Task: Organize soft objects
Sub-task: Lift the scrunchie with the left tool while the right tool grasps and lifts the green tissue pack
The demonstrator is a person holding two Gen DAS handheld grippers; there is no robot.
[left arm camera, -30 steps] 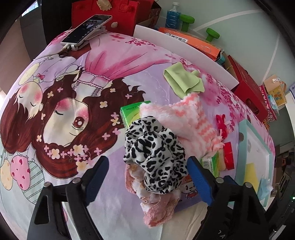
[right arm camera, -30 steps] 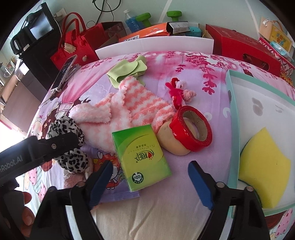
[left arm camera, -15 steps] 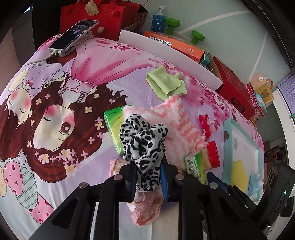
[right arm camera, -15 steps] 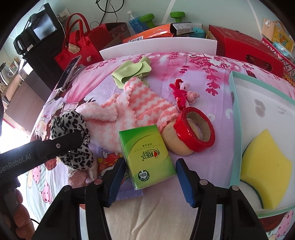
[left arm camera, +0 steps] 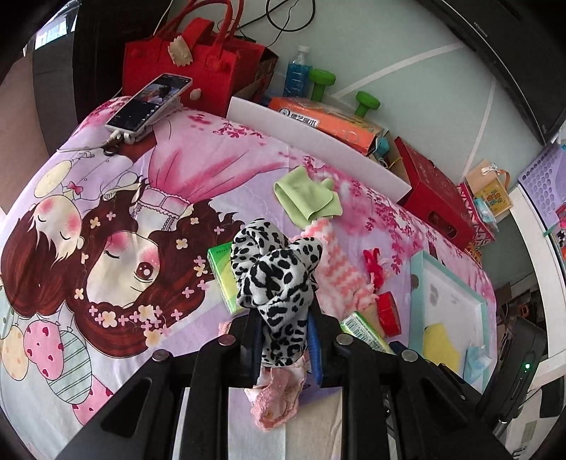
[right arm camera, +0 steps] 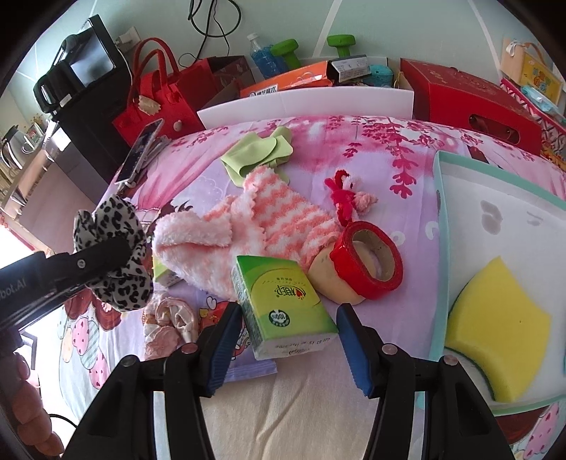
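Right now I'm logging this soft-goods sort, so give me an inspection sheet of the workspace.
Surface: cartoon-print pink bedsheet.
Job's things: leopard-print fabric scrunchie, pink-striped fluffy cloth, light green folded cloth, yellow sponge in white teal-rimmed tray.
Clutter: green tissue pack, red tape roll, smartphone.
Grippers: left hand-held gripper shut on the scrunchie, lifted off the sheet; right hand-held gripper around the tissue pack, pads apart from it.
Cables: black cord on wall.
Surroundings: red felt bag, green dumbbells.
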